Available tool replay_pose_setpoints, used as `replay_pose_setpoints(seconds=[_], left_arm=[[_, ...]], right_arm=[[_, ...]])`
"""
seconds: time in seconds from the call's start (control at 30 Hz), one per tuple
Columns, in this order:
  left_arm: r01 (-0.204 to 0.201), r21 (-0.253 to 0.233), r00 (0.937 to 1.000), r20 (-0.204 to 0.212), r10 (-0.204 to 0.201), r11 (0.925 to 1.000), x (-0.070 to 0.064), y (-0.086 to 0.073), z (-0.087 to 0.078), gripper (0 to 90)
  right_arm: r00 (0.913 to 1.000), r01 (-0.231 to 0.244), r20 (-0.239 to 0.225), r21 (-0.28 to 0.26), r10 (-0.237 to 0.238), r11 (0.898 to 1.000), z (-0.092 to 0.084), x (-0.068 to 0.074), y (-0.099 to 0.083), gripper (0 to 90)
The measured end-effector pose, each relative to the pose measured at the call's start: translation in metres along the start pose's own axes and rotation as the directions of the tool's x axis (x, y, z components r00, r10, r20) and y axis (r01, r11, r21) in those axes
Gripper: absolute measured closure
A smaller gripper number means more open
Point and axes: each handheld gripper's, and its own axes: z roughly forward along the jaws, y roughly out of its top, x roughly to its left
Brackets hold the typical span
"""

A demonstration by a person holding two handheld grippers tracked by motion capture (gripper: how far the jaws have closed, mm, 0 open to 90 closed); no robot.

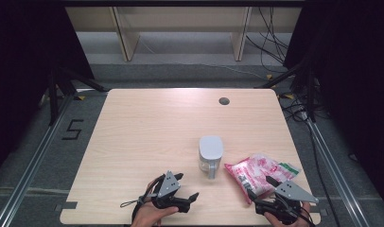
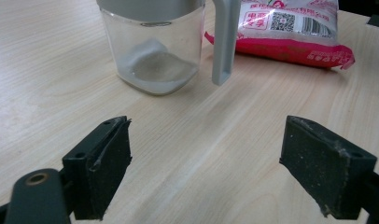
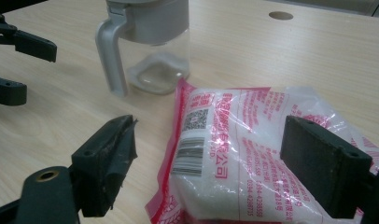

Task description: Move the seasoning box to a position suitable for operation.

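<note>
One jar (image 1: 211, 152) stands at centre, one bag (image 1: 259, 173) lower right; left gripper (image 1: 186, 187) and right gripper (image 1: 260, 190) gape wide, empty, table (image 1: 152, 127) otherwise bare.

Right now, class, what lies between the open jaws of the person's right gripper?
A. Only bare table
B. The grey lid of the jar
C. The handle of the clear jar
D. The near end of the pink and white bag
D: in the right gripper view the bag lies between the two jaws of the right gripper, which stand apart without pressing it, while the jar stands farther off.
</note>
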Motion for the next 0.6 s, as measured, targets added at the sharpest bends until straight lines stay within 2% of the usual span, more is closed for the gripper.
replay_pose_setpoints(seconds=[0.03,0.07,0.13,0.23,0.33,0.37,0.4,0.43,0.47,0.53,0.57,0.6], left_arm=[[0.000,0.000,1.0000,0.000,0.000,1.0000,0.000,0.000,0.000,15.6],[0.011,-0.018,0.9997,0.020,-0.011,0.9998,-0.001,0.002,0.001,15.6],[0.019,-0.019,0.9998,0.008,-0.019,0.9996,-0.001,0.003,0.002,15.6],[0.022,-0.032,0.9997,0.014,-0.022,0.9993,0.000,0.006,0.004,15.6],[0.024,-0.033,0.9995,0.021,-0.023,0.9992,0.000,0.010,0.008,15.7],[0.025,-0.017,0.9997,0.009,-0.025,0.9995,0.000,0.012,0.009,15.7],[0.028,-0.021,0.9993,0.026,-0.028,0.9994,0.000,0.013,0.010,16.1],[0.011,-0.018,0.9999,0.010,-0.011,0.9998,0.000,0.014,0.011,17.2],[0.028,-0.032,0.9994,0.022,-0.027,0.9991,-0.002,0.015,0.012,18.9],[0.013,-0.024,0.9997,0.021,-0.012,0.9996,-0.002,0.016,0.013,22.8],[0.005,-0.046,0.9994,0.035,-0.003,0.9989,-0.006,0.018,0.017,27.3],[0.005,-0.046,0.9994,0.035,-0.003,0.9989,-0.006,0.018,0.017,29.4]], right_arm=[[0.9999,0.010,0.003,0.008,-0.010,1.000,0.000,-0.001,0.000,19.0],[0.9997,-0.017,-0.015,0.011,0.017,1.000,0.001,0.000,0.000,19.0],[0.9999,-0.010,-0.001,0.011,0.010,1.000,0.002,0.000,0.000,19.0],[0.9999,-0.010,-0.012,0.019,0.010,1.000,0.001,-0.001,0.000,19.0],[0.9998,-0.016,-0.011,0.014,0.016,1.000,0.001,-0.002,0.000,19.0],[0.9997,-0.020,-0.011,0.005,0.021,1.000,0.001,-0.002,-0.001,19.0],[0.9997,-0.020,-0.015,0.003,0.020,1.000,0.002,-0.002,-0.001,19.0],[0.9998,-0.018,-0.013,0.004,0.018,1.000,0.002,-0.002,-0.001,19.0],[0.9996,-0.025,-0.011,0.005,0.025,1.000,0.001,-0.002,-0.001,19.0],[0.9997,-0.024,-0.009,0.003,0.024,1.000,0.001,-0.002,-0.001,19.0],[0.9996,-0.028,-0.006,0.005,0.028,1.000,0.001,-0.002,0.000,19.0],[0.9998,-0.018,-0.007,0.011,0.018,1.000,0.000,-0.001,0.000,19.0]])
